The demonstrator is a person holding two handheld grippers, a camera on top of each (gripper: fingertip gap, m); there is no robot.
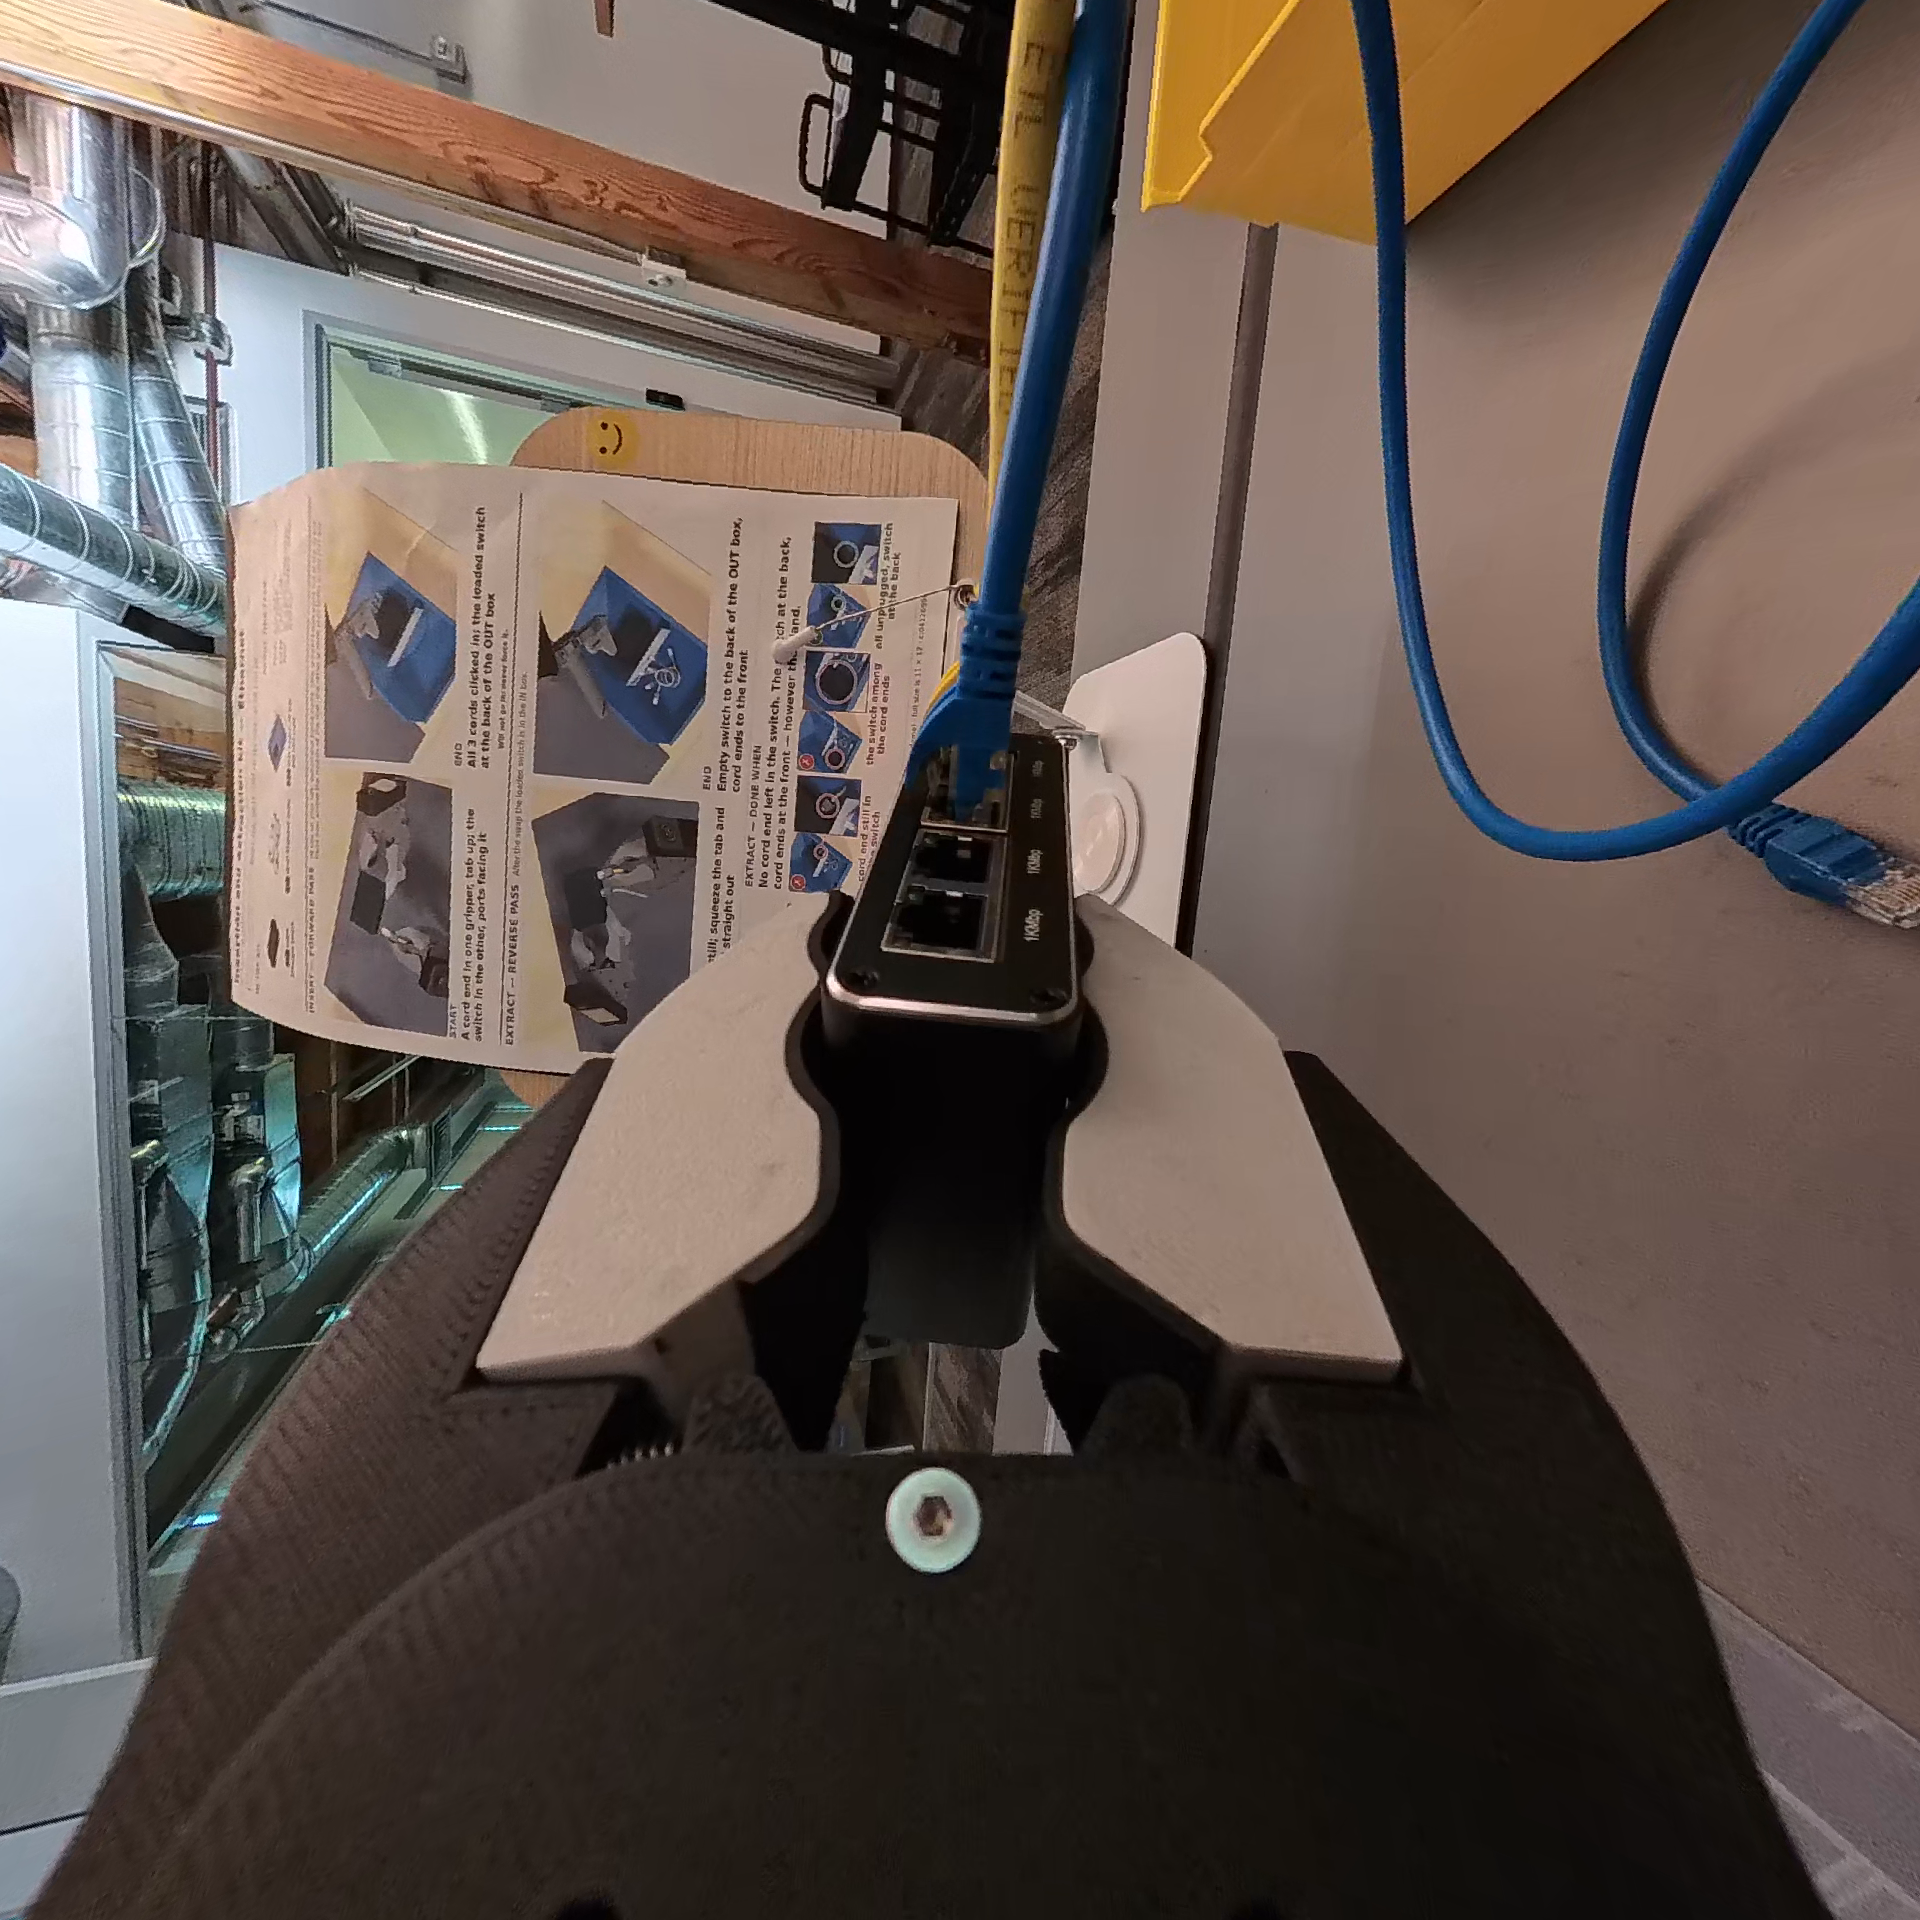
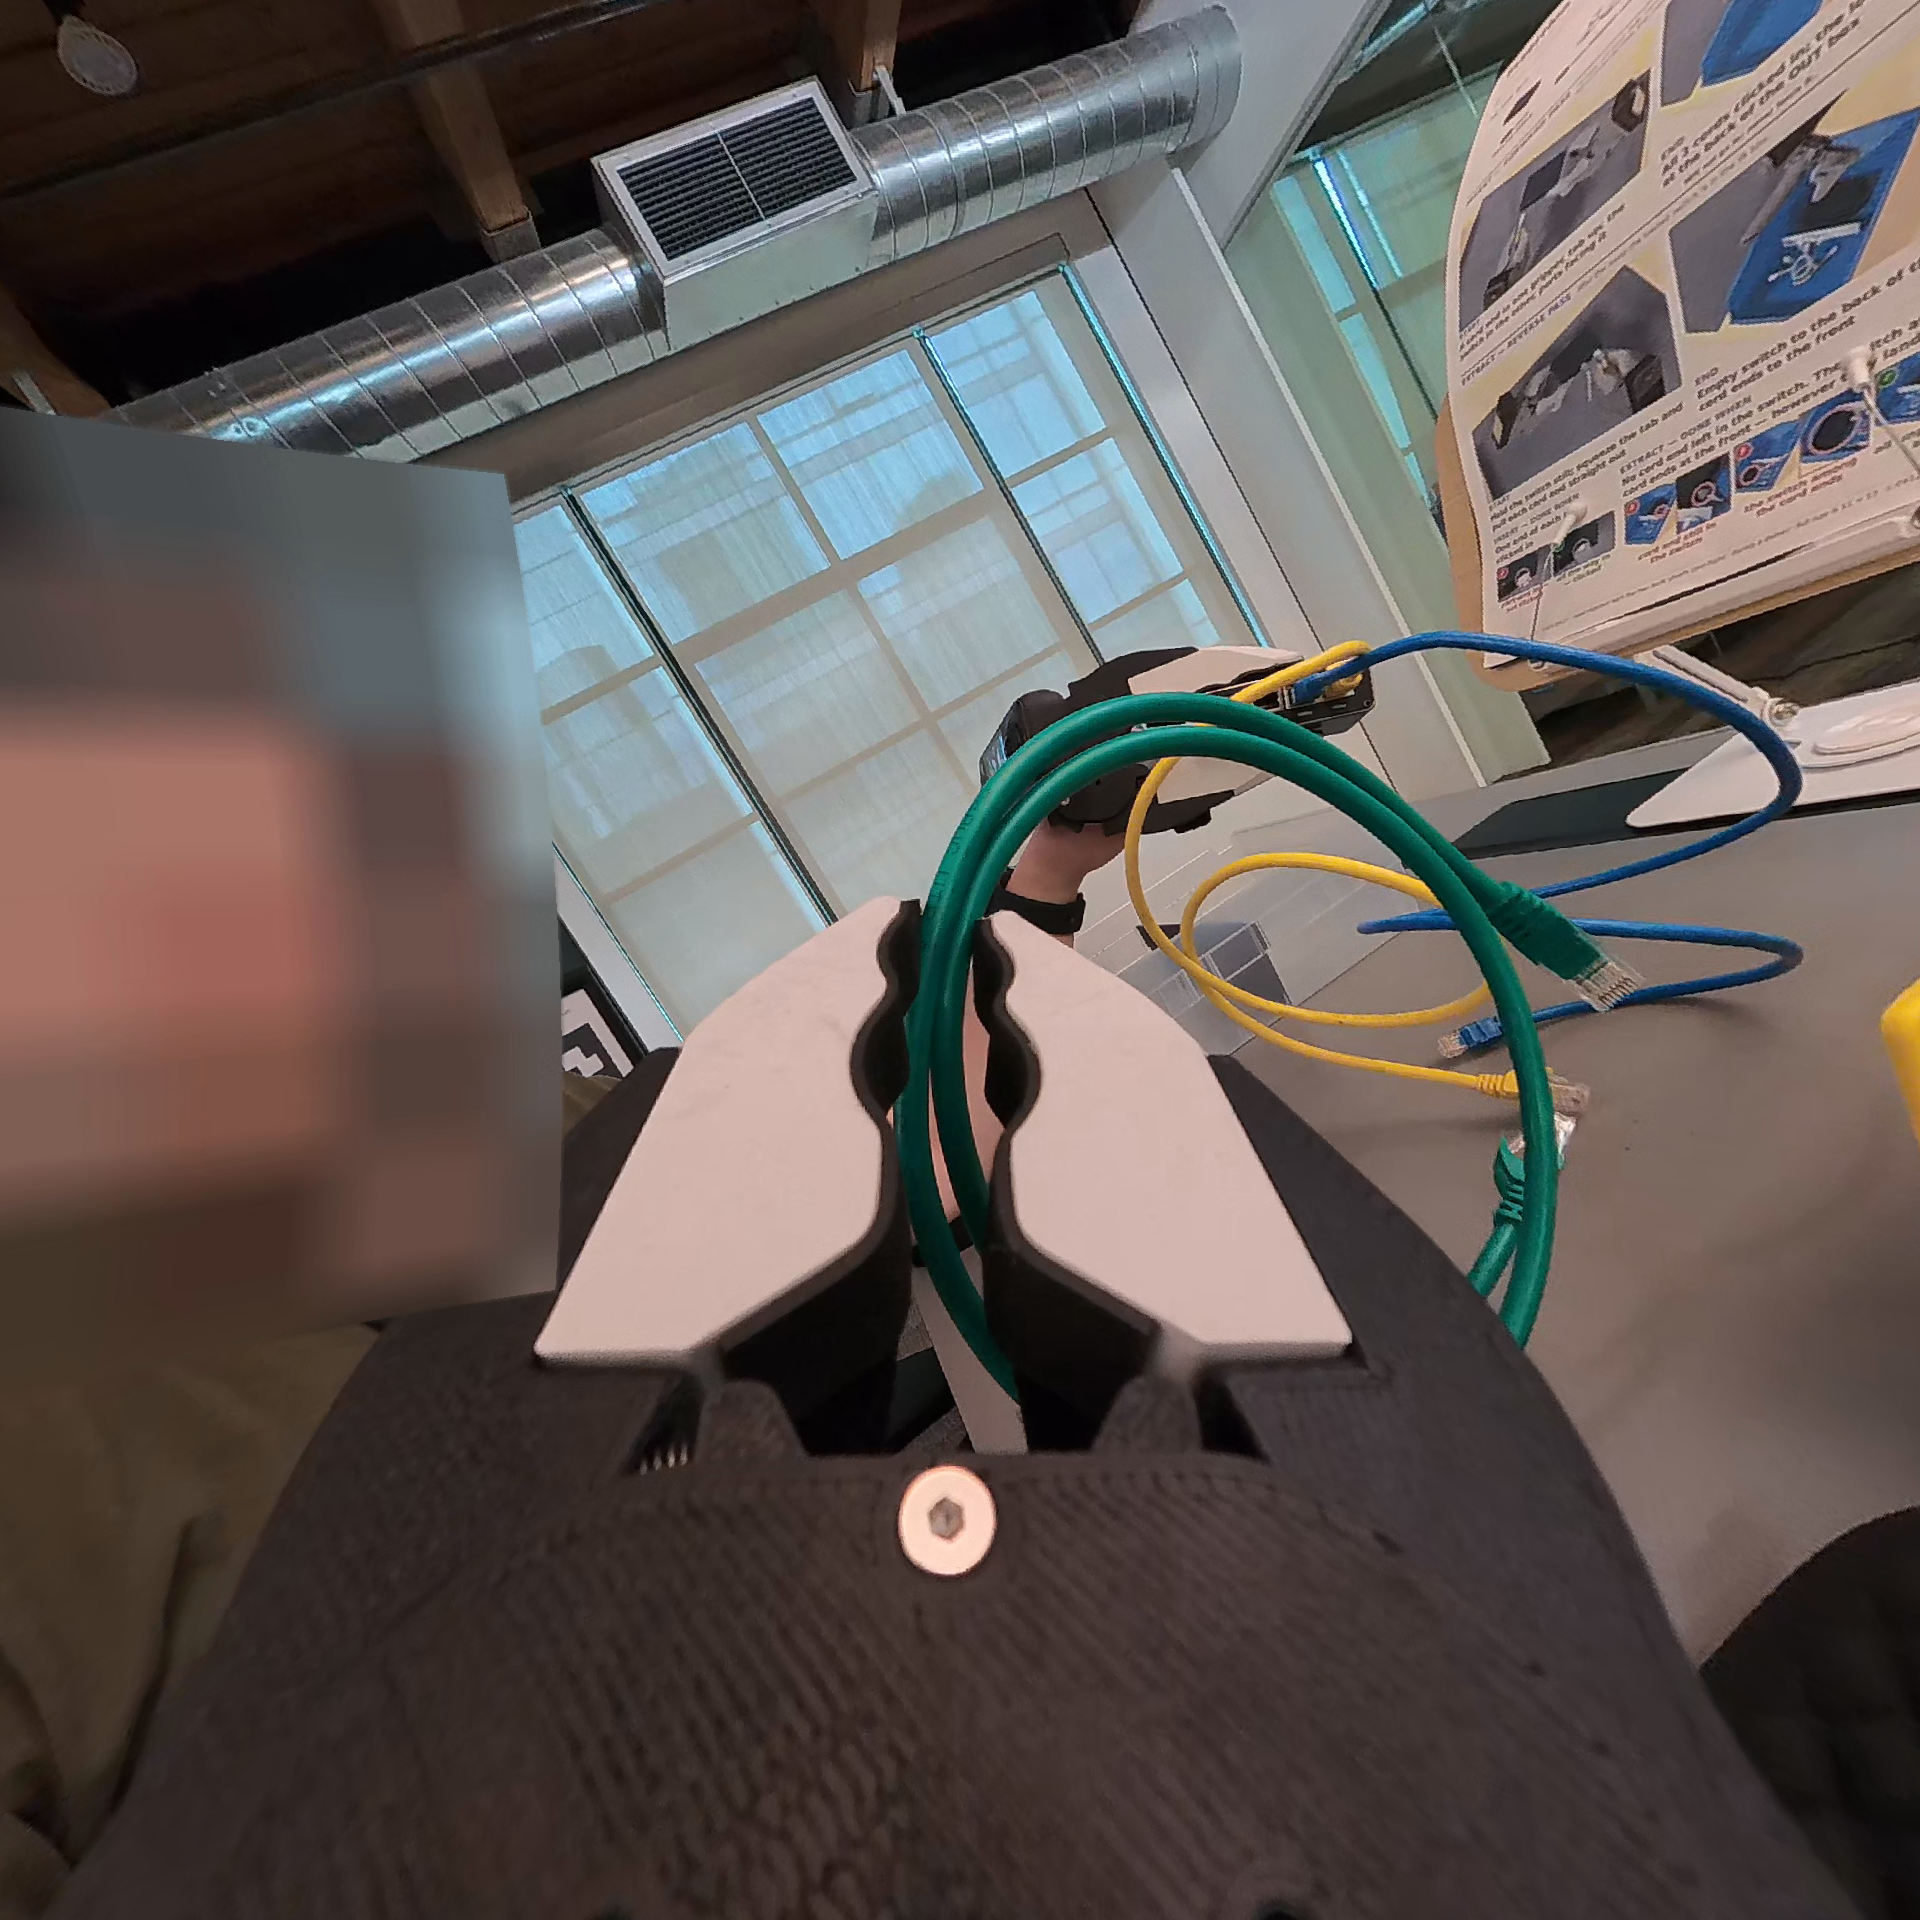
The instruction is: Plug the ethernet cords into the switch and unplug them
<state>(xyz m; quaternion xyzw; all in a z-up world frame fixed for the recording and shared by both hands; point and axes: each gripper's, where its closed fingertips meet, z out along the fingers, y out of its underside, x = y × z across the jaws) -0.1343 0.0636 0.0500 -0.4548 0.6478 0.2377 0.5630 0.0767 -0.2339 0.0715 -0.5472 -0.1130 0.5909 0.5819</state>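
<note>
While the left gripper [image 1: 951, 935] clamps the switch [image 1: 961, 914], a blue cord [image 1: 1003, 623] sits plugged at 12 o'clock. The right gripper [image 2: 951, 925] pinches the green cord [image 2: 940, 1060]; the yellow bin's [image 1: 1351, 114] contents are hidden.

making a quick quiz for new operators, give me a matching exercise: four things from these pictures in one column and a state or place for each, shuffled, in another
Things
1. switch
2. blue ethernet cord
3. green ethernet cord
4. yellow bin

States or places
A. coiled, pinched by the right gripper
B. standing on the grey table
C. one end plugged into a port
D. clamped in the left gripper, two near ports empty

Pairs: 1-D, 2-C, 3-A, 4-B
</note>
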